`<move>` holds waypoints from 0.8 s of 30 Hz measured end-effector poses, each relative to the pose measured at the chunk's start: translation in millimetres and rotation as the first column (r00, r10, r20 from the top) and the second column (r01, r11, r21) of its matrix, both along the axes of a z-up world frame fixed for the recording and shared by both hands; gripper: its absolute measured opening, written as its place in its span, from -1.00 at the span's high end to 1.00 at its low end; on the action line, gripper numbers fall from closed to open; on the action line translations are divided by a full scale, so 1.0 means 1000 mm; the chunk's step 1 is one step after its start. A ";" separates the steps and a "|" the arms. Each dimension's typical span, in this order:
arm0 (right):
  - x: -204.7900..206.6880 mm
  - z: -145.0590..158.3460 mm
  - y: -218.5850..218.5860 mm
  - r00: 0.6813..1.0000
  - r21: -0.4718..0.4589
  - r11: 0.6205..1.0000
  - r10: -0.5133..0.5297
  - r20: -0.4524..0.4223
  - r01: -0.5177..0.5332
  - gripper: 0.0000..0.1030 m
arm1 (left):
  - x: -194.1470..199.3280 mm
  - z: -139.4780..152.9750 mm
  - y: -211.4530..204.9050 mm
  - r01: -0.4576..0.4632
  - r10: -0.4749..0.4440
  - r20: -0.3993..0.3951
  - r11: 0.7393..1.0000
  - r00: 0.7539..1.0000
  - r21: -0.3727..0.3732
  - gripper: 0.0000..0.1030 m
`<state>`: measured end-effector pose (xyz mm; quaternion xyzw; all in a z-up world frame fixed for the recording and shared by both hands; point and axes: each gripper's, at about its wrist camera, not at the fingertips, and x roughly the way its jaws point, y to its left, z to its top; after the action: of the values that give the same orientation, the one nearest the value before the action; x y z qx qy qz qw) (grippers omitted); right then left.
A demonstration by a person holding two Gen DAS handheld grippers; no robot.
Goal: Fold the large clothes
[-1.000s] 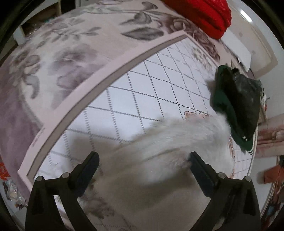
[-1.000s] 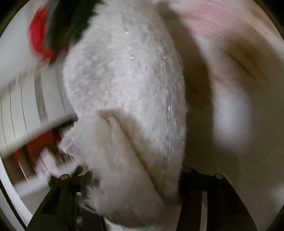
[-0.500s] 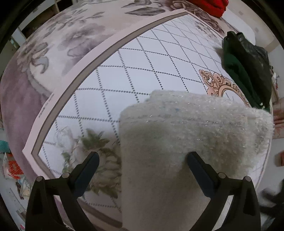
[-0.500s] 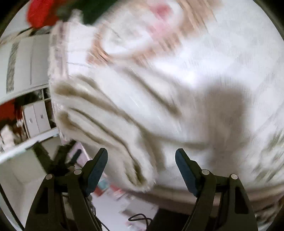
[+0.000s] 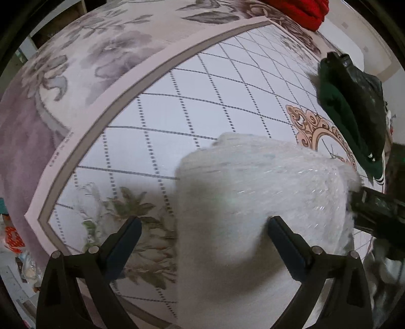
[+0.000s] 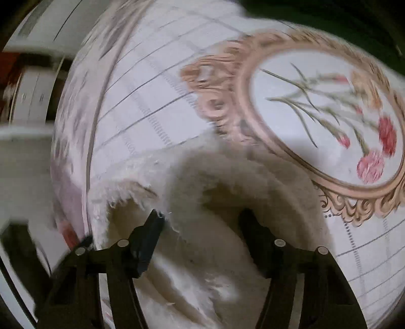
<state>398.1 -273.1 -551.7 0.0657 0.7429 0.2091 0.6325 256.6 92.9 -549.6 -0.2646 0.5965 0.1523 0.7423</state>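
A fluffy white garment (image 5: pixel 253 182) lies folded on the patterned bedspread (image 5: pixel 202 101). My left gripper (image 5: pixel 202 240) hovers over its near left edge, jaws wide open and gripping nothing; the right finger (image 5: pixel 283 243) is above the fabric. The dark body of the right gripper (image 5: pixel 374 212) reaches the garment's right end. In the right wrist view, a thick fold of the garment (image 6: pixel 202 189) fills the gap of my right gripper (image 6: pixel 202 235). Its jaws are closing around the fold, and the view is blurred.
A dark green garment (image 5: pixel 354 106) lies at the bed's far right, a red one (image 5: pixel 303 12) at the back. A round floral medallion (image 6: pixel 329 114) is printed beside the white garment. The bed edge and floor clutter (image 5: pixel 15 243) lie to the left.
The white garment has come down into a folded block on the bed. The right gripper let go of it, swung round, and now has a fold between its jaws. The left gripper shifted slightly.
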 end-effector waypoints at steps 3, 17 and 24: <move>0.005 -0.004 -0.001 1.000 -0.006 1.000 -0.016 -0.005 0.016 -0.23 | -0.017 0.006 0.016 -0.047 0.047 0.001 0.999 0.999 0.002 -1.00; -0.037 0.067 0.031 0.988 0.176 0.973 0.155 -0.003 -0.152 -0.35 | -0.070 -0.003 0.054 -0.186 0.188 -0.054 0.981 0.981 0.049 -1.00; -0.028 0.054 0.024 0.993 0.275 0.960 0.073 -0.094 -0.045 0.89 | -0.068 0.002 0.036 -0.146 0.148 -0.042 0.988 0.988 0.054 -1.00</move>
<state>370.3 -248.8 -497.9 0.1406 0.7405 0.3243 0.5716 188.6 129.4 -547.3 -0.2855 0.5882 0.2278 0.7215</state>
